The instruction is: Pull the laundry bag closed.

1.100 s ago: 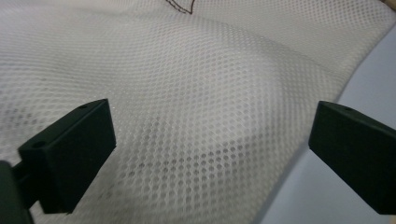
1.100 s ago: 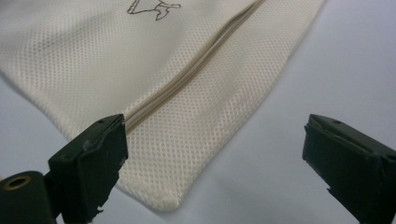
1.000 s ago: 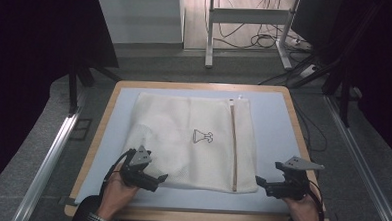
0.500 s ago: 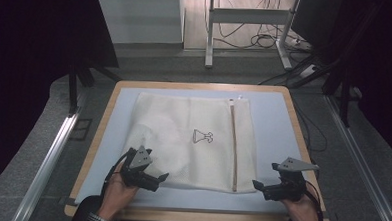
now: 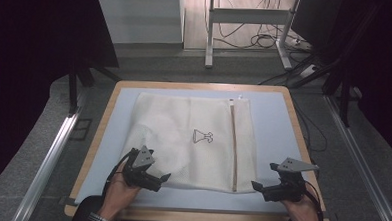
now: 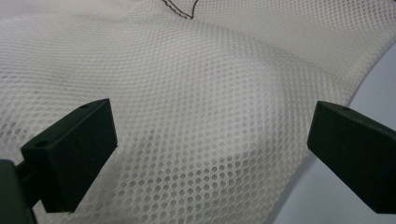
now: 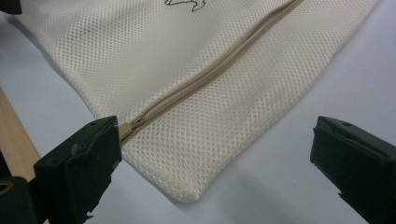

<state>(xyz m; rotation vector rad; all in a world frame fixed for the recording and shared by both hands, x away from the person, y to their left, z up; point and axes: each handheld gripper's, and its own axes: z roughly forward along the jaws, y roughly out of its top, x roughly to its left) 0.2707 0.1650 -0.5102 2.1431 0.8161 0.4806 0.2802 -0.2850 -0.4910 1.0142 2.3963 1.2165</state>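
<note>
The step in hand seems to be taking hold of the mesh laundry bag (image 5: 192,140) at its near edge, one corner for each hand. To do it well, I would bring each pair of tongs low and flat to the worktop (image 5: 273,124), so that the lower jaw slides under the fabric and does not push it away. On the right side it is better to pinch the mesh beside the zipper (image 7: 210,70), not on the stiff zipper end — the grip there may slip.

The bag lies flat in the middle of the worktop, with its small printed figure (image 5: 203,136) facing up. The left tongs (image 5: 153,179) are spread wide and hover over the bag's near left part; in the left gripper view the mesh sits between the two jaws. The right tongs (image 5: 257,186) are also spread wide, just beside the bag's near right corner (image 7: 191,193), which points between the jaws without touching them.
</note>
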